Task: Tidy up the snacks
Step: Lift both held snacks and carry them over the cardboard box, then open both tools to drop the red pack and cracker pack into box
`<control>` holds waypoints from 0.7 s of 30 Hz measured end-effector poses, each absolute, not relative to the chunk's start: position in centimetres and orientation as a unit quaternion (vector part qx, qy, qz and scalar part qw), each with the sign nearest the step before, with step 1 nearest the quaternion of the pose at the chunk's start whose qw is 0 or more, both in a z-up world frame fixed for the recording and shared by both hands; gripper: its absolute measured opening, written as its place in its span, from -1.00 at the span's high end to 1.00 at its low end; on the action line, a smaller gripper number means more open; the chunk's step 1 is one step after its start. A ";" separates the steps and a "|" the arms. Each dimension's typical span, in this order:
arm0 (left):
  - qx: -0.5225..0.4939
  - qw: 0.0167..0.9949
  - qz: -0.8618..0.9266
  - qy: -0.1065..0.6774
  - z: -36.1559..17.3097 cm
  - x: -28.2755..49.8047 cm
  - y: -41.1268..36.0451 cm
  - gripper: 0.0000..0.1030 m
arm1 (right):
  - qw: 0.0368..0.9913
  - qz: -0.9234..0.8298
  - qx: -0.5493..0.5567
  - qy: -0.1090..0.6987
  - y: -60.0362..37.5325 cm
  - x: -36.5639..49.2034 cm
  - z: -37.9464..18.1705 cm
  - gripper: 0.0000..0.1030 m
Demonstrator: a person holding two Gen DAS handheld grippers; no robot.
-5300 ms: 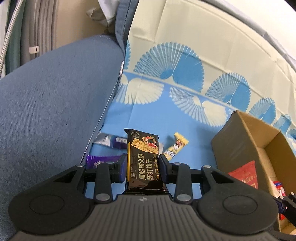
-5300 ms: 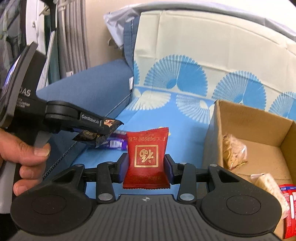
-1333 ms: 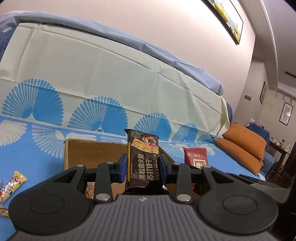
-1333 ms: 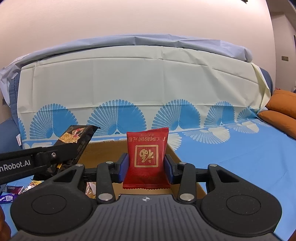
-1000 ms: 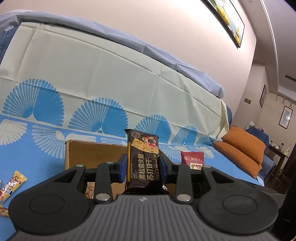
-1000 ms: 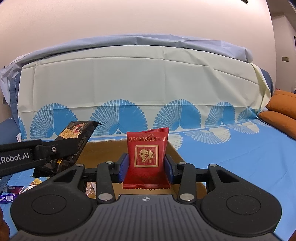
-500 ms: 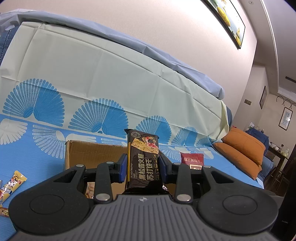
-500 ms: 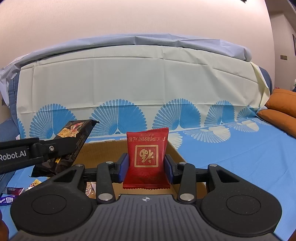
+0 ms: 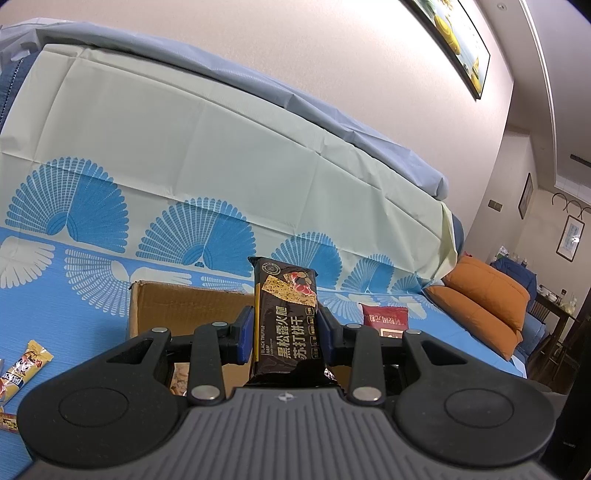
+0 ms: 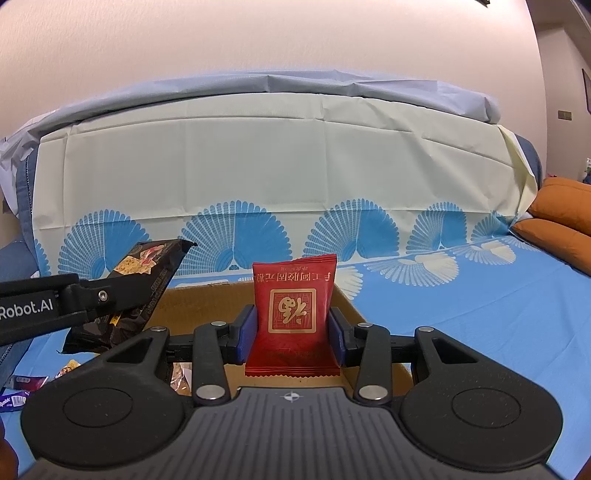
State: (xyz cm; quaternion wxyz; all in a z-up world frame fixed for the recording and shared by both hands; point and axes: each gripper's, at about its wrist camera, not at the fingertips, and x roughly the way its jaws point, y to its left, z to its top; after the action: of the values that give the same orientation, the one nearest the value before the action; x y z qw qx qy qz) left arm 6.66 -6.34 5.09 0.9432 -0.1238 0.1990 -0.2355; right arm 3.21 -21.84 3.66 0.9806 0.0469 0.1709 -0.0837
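A: Left gripper (image 9: 284, 326) clamps the black truffle cracker pack (image 9: 286, 314); right gripper (image 10: 292, 328) clamps the red candy packet (image 10: 294, 317).

B: Cardboard box (image 10: 207, 299) sits at 12 o'clock (interior mostly hidden). Lower each over the opening before letting go.

A sofa is being covered by a blue cloth (image 10: 461, 295) printed with pale fans, and its backrest is being draped with a cream sheet (image 9: 184, 147) edged with blue fan shapes. A grey-blue cover (image 10: 295, 85) is being laid along the top of the backrest. Two orange cushions (image 9: 484, 302) are being stacked at the far end of the seat. A framed picture (image 9: 458, 40) is being hung high on the pinkish wall (image 10: 258, 33), and two smaller frames (image 9: 570, 238) are being displayed on a farther wall.
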 end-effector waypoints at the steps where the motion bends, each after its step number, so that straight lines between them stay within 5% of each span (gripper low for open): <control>1: -0.124 0.943 -0.236 0.199 5.1 6.7 -6.3 0.24 | 0.981 -0.084 0.047 0.171 -21.8 3.2 3.7 0.17; 15: -0.129 0.939 -0.238 0.210 5.0 6.8 -6.3 0.23 | 0.980 -0.081 0.047 0.176 -21.8 3.2 3.6 0.17; 17: -0.129 0.939 -0.235 0.216 4.8 7.0 -6.2 0.02 | 0.978 -0.076 0.046 0.190 -21.8 3.6 3.3 0.14; 21: -0.123 0.943 -0.228 0.210 5.0 6.7 -5.4 0.02 | 0.970 -0.073 0.055 0.226 -21.6 4.6 2.6 0.09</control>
State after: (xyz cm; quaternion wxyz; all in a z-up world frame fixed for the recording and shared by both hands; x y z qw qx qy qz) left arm 6.68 -5.40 5.01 0.9429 -0.1229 0.2097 -0.2278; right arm 4.55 -21.57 2.59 0.9698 0.0549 0.2262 -0.0732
